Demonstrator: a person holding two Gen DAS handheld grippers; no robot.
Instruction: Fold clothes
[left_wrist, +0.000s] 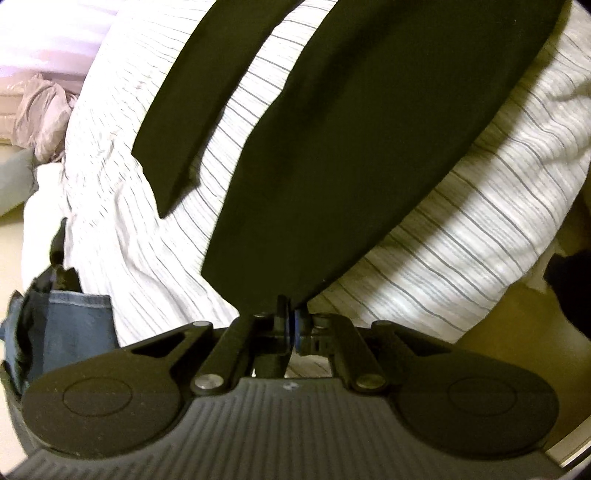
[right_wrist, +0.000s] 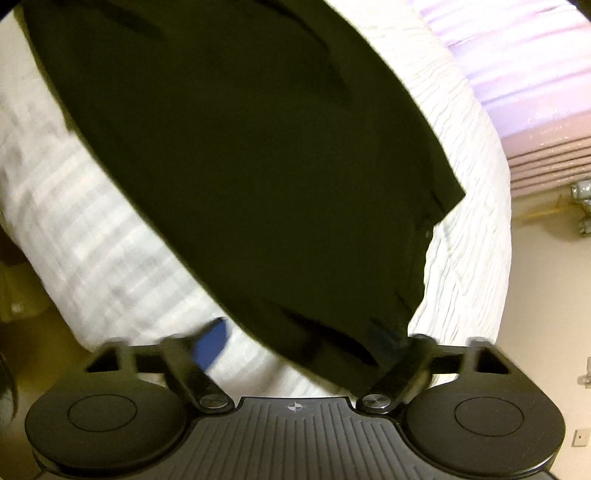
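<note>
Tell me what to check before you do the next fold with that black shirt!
1. Left gripper has the black shirt: ok, jaws pinched shut on a corner.
2. Right gripper has the shirt: not ok, jaws stand wide apart, cloth only drapes over one side.
3. Shirt spread flat on the striped sheet: cannot tell, its far end runs out of view.
4. Sleeve lying straight: ok, it lies flat beside the body.
5. Jeans out of the way: ok, at the bed's edge, apart from the shirt.
</note>
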